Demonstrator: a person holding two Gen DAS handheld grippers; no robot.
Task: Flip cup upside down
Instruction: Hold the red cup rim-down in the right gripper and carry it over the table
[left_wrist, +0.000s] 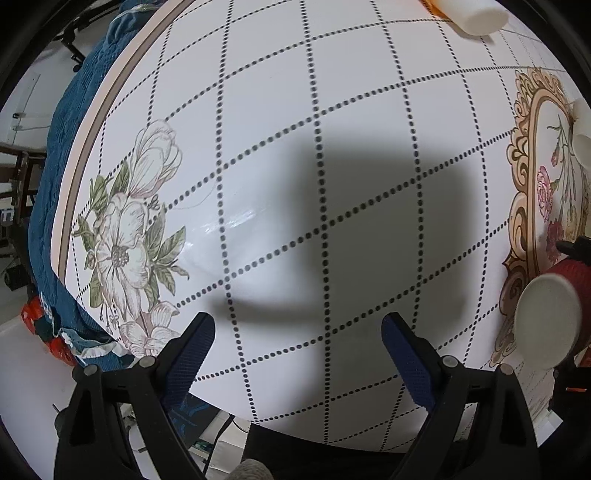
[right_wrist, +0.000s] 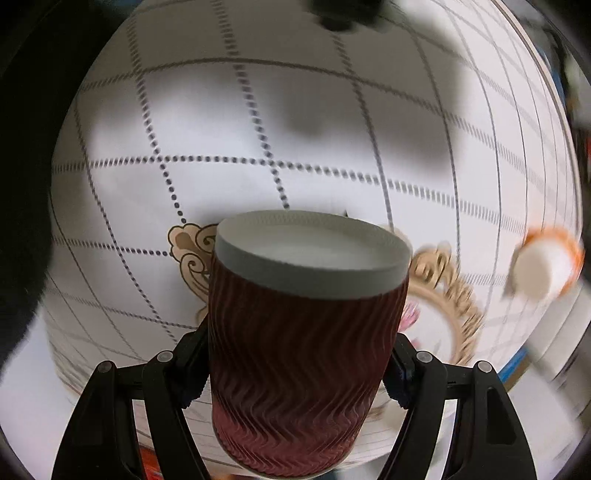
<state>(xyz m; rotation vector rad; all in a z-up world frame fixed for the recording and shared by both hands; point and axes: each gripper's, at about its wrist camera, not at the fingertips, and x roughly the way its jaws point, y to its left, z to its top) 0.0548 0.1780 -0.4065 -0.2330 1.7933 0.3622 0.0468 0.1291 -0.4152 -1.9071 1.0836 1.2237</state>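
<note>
The cup (right_wrist: 295, 354) is dark red with wavy ribs and a white base end. My right gripper (right_wrist: 295, 365) is shut on it, one finger on each side, and holds it above the table with the white end facing away from me. In the left wrist view the same cup (left_wrist: 550, 314) shows at the right edge, white end toward the camera. My left gripper (left_wrist: 297, 354) is open and empty, low over the white tablecloth (left_wrist: 332, 147).
The tablecloth has a dotted grid, a flower print (left_wrist: 125, 236) and a gold frame print (left_wrist: 532, 177). An orange-and-white cup (right_wrist: 546, 264) lies at the right; in the left wrist view it (left_wrist: 476, 14) is at the top. Blue fabric (left_wrist: 70, 155) hangs at the table's left edge.
</note>
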